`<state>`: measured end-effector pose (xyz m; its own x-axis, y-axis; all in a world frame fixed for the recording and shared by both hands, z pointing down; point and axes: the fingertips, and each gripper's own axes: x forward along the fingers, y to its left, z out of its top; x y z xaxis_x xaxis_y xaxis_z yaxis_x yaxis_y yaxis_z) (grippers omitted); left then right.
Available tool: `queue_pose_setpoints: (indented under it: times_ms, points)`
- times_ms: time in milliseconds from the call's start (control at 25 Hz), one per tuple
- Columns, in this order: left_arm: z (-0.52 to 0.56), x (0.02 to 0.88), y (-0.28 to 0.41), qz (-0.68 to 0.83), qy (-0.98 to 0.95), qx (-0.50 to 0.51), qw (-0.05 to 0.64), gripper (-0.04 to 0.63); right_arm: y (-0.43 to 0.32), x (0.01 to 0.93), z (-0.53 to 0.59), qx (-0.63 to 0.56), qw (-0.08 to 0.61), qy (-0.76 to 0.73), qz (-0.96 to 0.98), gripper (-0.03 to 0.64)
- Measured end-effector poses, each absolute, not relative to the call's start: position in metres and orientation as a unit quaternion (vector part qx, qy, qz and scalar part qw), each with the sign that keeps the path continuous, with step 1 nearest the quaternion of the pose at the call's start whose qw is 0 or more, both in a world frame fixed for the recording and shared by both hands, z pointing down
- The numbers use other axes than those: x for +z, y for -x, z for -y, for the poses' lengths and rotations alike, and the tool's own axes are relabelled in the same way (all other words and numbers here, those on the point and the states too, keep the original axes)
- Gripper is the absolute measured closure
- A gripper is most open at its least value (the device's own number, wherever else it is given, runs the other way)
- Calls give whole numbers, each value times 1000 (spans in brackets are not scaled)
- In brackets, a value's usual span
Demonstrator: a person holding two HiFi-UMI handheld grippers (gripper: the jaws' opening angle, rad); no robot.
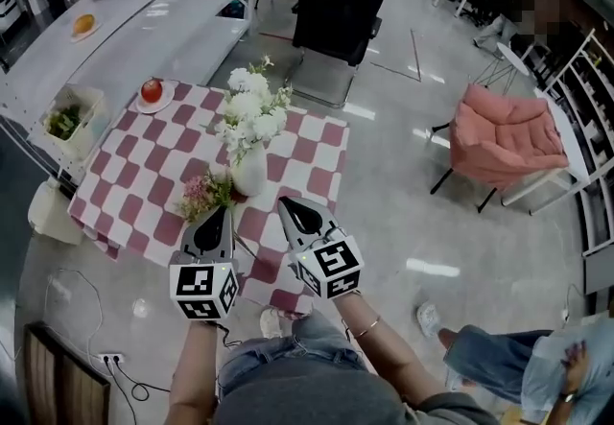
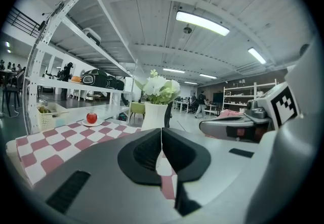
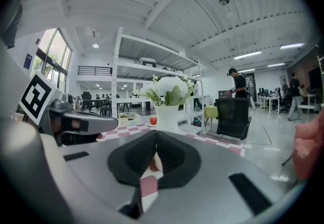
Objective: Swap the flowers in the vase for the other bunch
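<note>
Jutting out past the person's lap, the left gripper [image 1: 224, 212] and right gripper [image 1: 285, 203] are pointing side by side at the near edge of the table [image 1: 144, 164]. Each gripper view is showing its own jaws pressed together with only checked cloth visible past them.

Beyond the table, a long white shelf unit [image 1: 125, 20] is running along the left. A black chair [image 1: 331, 20] is standing at the table's far side, and a pink chair [image 1: 504, 135] is sitting well off to the right. Another person [image 1: 518, 356] is sitting low at the right edge. A basket [image 1: 72, 121] is hanging just off the table's left side.

On the cloth, the vase [image 1: 249, 171] is standing upright near the middle, straight ahead of both grippers. The white flowers [image 1: 251, 111] are rising out of its mouth, stems vertical and heads spreading above. In the left gripper view the vase [image 2: 154, 116] is showing just above the closed jaws, and likewise in the right gripper view [image 3: 167, 117].

The pink bunch [image 1: 201, 191] is lying flat on the cloth, just left of the vase's foot. The left gripper's tip is overlapping it in the head view, hiding which way its stems are running.

An apple [image 1: 152, 90] is resting on a small plate at the far left corner, well apart from the vase.
</note>
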<state>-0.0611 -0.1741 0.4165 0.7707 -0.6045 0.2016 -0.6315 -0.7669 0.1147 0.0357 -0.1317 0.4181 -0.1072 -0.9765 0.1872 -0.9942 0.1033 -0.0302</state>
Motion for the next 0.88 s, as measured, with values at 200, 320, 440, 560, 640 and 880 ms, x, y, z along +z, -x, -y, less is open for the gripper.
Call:
queue_pose_setpoints:
  times_ms: [200,320,440,560,640,880]
  points:
    - [187,419,51,351,-928,83,92,577,-43,418,155,76,65,-638,763,604]
    - [198,418,43,365,-923,82,93,577,-53,418,171,75,67,-624,775,574]
    - [207,420,36,381,-916,83,96,577,-59,421,186,82,70,-603,790,501]
    - [214,421,29,393,-910,84,98,577,-63,423,199,84,72,-585,804,451]
    - [220,420,24,401,-907,83,99,575,-65,424,209,83,73,-574,811,405]
    - [235,415,22,428,-895,82,101,546,-64,430,233,80,84,-536,836,322]
